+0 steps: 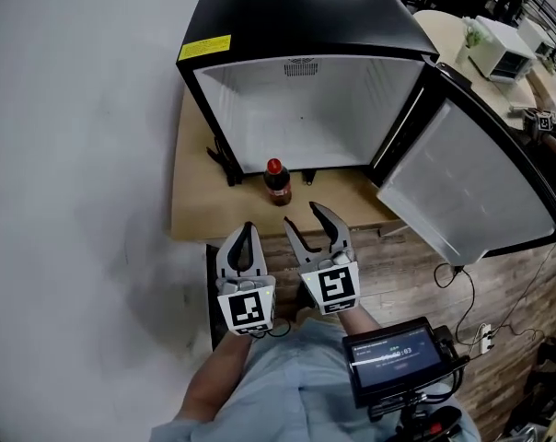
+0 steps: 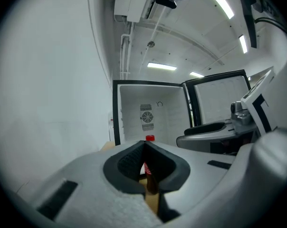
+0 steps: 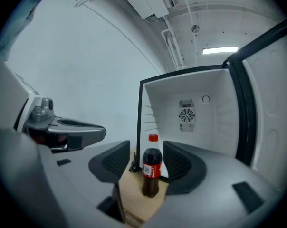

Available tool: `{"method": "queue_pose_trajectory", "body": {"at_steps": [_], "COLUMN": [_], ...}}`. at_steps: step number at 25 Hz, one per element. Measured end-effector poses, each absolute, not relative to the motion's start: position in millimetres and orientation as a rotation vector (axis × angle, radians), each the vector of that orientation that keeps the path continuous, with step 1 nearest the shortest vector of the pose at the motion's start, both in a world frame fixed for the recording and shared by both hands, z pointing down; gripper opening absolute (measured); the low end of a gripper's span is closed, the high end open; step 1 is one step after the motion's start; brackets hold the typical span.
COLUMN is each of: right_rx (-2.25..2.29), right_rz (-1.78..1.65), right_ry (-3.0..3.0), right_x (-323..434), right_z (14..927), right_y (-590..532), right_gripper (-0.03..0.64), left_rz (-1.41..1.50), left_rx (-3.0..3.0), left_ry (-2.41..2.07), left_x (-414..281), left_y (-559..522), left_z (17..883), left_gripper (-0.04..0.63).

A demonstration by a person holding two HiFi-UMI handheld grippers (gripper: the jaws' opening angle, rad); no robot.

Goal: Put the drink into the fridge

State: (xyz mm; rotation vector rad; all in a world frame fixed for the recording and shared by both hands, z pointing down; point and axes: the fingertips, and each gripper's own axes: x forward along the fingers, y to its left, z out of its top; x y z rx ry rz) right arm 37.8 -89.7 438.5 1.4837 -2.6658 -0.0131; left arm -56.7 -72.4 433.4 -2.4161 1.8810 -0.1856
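Drink bottle (image 1: 277, 181) stands upright on the worktop (image 1: 197, 205), just outside the open fridge (image 1: 301, 109). Right gripper (image 1: 306, 217) is spread and empty, left gripper (image 1: 249, 230) clenched on nothing. A crooked approach could topple the bottle.

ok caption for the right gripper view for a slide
Right gripper, jaws open, faces an upright cola bottle before the open fridge
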Motion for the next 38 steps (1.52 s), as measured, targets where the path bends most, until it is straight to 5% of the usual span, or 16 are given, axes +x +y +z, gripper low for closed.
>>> {"method": "queue_pose_trajectory", "body": {"at_steps": [25, 38], "right_rx": [1.391, 1.371], "right_rz": [0.049, 0.188], "right_ry": [-2.615, -2.557], "right_x": [-20.5, -35.5], "right_z": [488.1, 546.3], "right_y": [-240.2, -265.6], "right_gripper": [0.342, 0.347], "left_rz": [-0.189, -0.278], "left_rx": [-2.511, -2.554], "left_ry": [1.881, 1.877], "left_x": [-96.2, -109.7], "left_y": [-228.9, -255.3], "left_z": [450.3, 487.2], "left_gripper": [0.008, 0.008]}}
